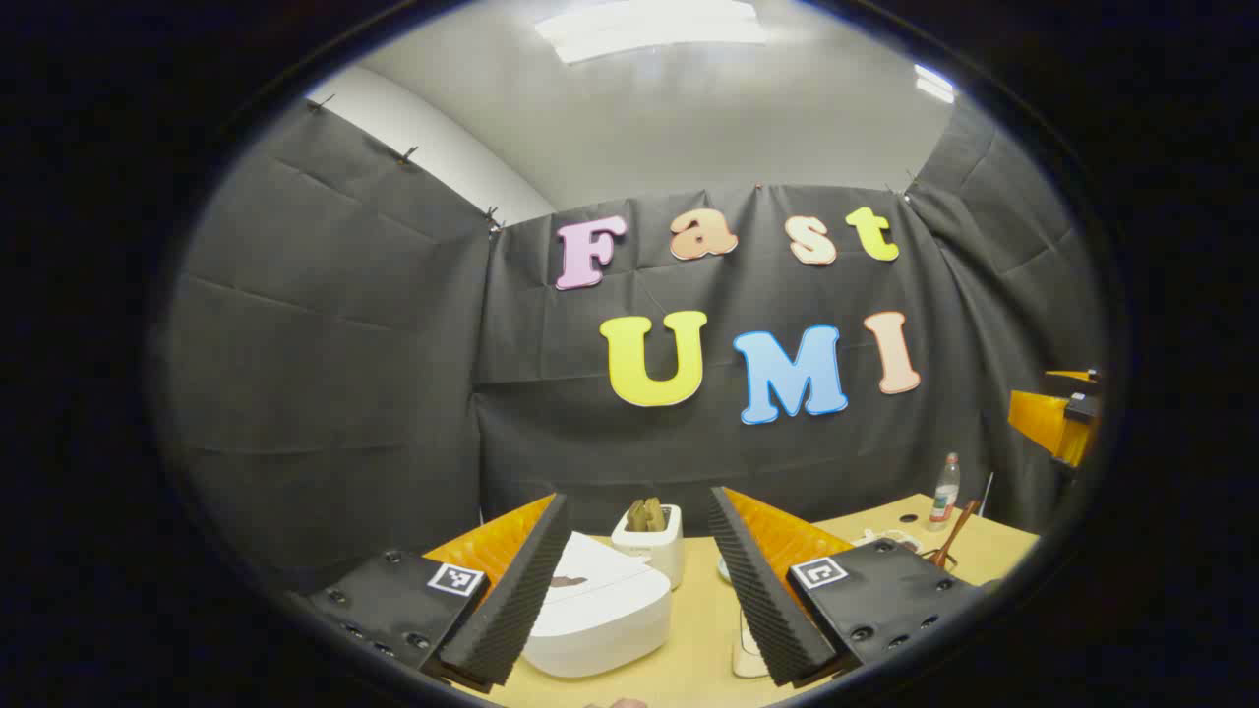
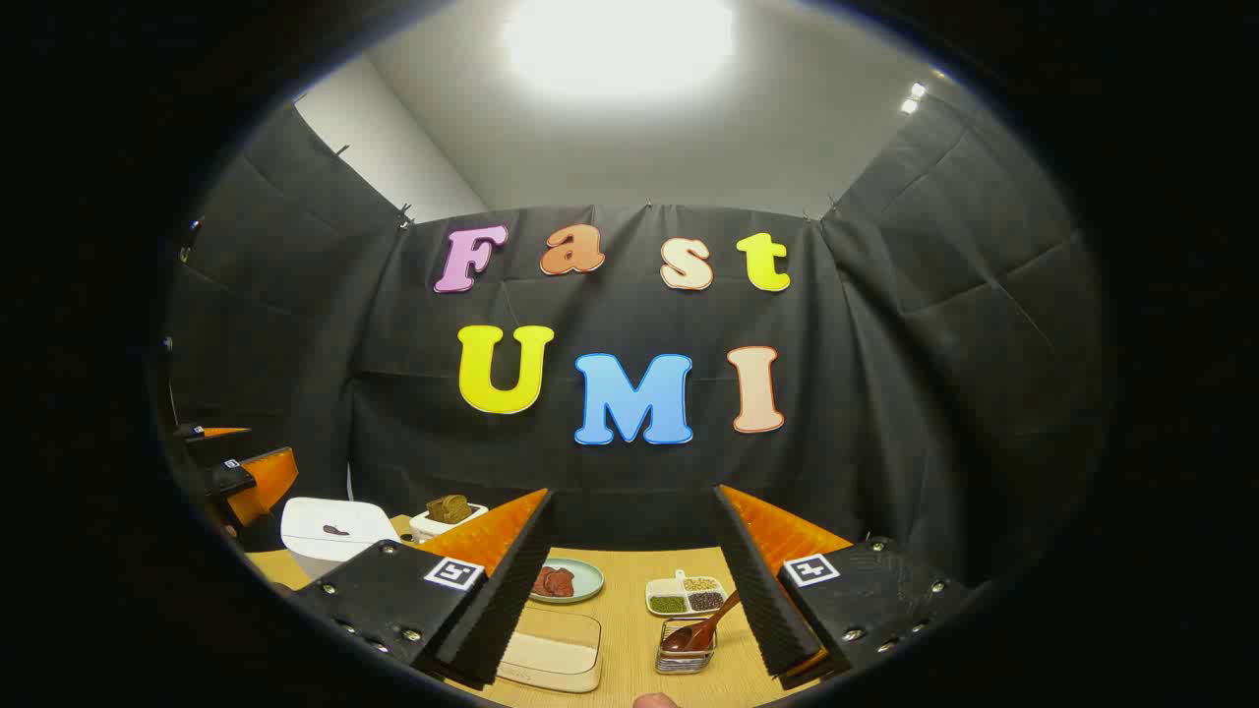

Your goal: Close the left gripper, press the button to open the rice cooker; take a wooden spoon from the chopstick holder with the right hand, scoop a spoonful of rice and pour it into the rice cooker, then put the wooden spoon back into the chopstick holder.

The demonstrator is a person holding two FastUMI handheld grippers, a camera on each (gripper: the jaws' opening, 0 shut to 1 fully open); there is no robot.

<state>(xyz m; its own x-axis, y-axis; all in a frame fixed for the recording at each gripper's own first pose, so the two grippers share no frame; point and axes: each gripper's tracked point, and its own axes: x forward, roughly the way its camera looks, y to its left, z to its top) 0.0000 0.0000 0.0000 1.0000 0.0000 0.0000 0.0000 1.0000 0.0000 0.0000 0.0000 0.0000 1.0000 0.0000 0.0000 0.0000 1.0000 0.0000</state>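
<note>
The white rice cooker [image 1: 600, 610] sits low on the wooden table with its lid down, between and just past the fingers of my left gripper [image 1: 639, 497], which stands open and holds nothing. In the right gripper view the cooker [image 2: 329, 531] is at the far left, with the left gripper [image 2: 241, 472] beside it. My right gripper [image 2: 634, 492] is open and empty above the table. Below it a wooden spoon [image 2: 703, 627] leans in a small wire chopstick holder [image 2: 686, 657]. A clear box of rice [image 2: 551, 649] lies to the holder's left.
A white pot with brown pieces [image 2: 448, 511] stands behind the cooker. A green plate with red pieces [image 2: 566, 580] and a divided dish of beans [image 2: 689, 595] lie mid-table. A bottle [image 1: 944, 490] stands at the table's far right edge, near the spoon's handle [image 1: 954, 536].
</note>
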